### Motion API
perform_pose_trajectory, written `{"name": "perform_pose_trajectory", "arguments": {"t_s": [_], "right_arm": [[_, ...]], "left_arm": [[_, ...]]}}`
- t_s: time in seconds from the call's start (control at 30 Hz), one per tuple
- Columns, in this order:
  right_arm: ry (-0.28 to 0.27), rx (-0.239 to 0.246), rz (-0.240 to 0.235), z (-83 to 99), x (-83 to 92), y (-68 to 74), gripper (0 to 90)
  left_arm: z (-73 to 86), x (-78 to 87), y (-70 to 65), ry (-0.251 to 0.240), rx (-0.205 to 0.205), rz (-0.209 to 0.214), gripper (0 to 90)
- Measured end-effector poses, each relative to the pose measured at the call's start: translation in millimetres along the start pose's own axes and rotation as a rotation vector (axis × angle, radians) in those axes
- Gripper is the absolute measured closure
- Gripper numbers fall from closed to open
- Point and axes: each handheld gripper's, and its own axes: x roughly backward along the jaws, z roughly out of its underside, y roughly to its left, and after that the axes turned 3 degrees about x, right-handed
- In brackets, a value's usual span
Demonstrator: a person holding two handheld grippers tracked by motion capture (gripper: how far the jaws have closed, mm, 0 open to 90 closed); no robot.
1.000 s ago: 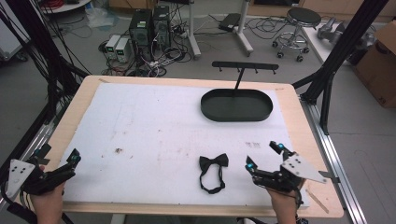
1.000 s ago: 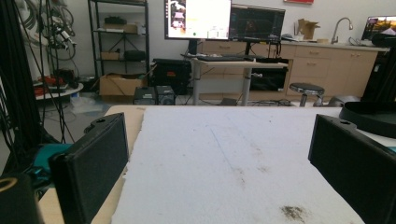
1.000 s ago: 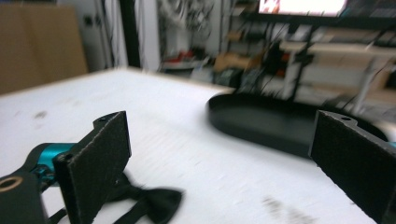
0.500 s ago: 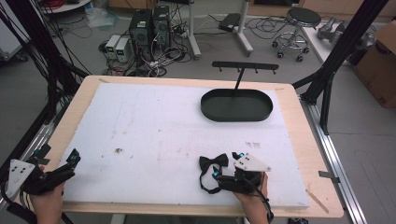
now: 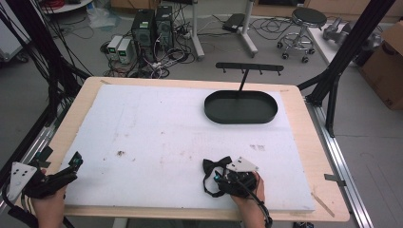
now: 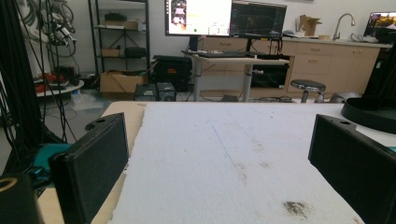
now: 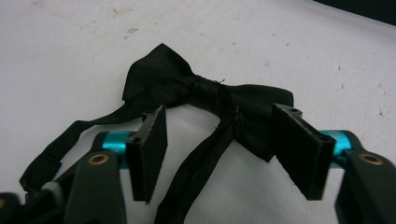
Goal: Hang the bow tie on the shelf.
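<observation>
Scene: white foam sheet (image 5: 157, 137) covers a wooden table (image 5: 304, 142); a person works from the near edge with a gripper in each hand.

Bow tie: the black bow tie (image 7: 205, 91) lies flat on the sheet near the front edge, right of centre, its strap (image 7: 201, 168) looping toward the person.

Right gripper: the right gripper (image 7: 219, 154) is low over the bow tie, jaws moderately apart and holding nothing. In the right gripper view one strand of the strap runs up between the jaws, and the far jaw overlaps one wing of the bow.

Left gripper: the left gripper (image 5: 69, 171) sits at the front left corner, well apart from the bow tie, jaws wide with only bare sheet between them.

Tray and stand: a black oval tray (image 5: 241, 107) with an upright hook bar (image 5: 249, 67) stands at the far right, well away from the bow tie.

Step in hand: judged a reach for the bow tie, grasp not yet made.

Next move: likely to lower onto the fabric and close on the knot or strap; thin cloth lying flat calls for jaws pressed close to the sheet, or it may slip free.
</observation>
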Motion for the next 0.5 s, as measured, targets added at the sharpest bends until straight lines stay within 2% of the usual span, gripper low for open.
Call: {"name": "perform_pose_trajectory", "arguments": {"t_s": [0.07,0.1,0.17,0.23,0.3,0.33,0.37,0.4,0.43,0.5], "right_arm": [[0.011,0.004,0.003,-0.1,-0.1,0.7,43.1],[0.025,0.017,0.020,0.0,-1.1,2.4,46.9],[0.029,0.018,0.014,-0.2,-0.7,3.0,50.4],[0.025,0.027,0.006,-0.4,-0.3,3.6,61.3],[0.022,0.042,0.017,-0.1,0.6,4.5,71.0],[0.022,0.042,0.017,-0.1,0.6,4.5,71.0],[0.023,0.042,0.018,0.6,2.1,3.3,77.5],[0.023,0.042,0.018,0.6,2.1,3.3,77.5],[0.009,0.030,0.002,1.3,4.8,0.8,84.8],[-0.006,0.036,0.012,1.3,6.8,0.0,85.1]], "left_arm": [[0.2,-0.1,-0.2,0.002,-0.002,0.001,5.5],[0.2,-0.2,-0.4,0.001,-0.001,0.001,5.5],[0.2,-0.3,-0.5,0.001,-0.001,0.001,5.5],[0.2,-0.2,-0.8,0.002,-0.002,0.002,5.4],[0.3,-0.2,-1.2,0.002,-0.002,0.004,5.5],[0.3,-0.2,-1.2,0.002,-0.002,0.004,5.5],[0.5,-0.3,-1.3,0.002,-0.002,0.004,5.5],[0.7,-0.5,-1.3,0.003,-0.002,0.003,5.5],[0.9,-0.8,-1.4,0.004,-0.001,0.004,5.5],[1.2,-1.0,-1.5,0.006,-0.003,0.006,5.5]]}}
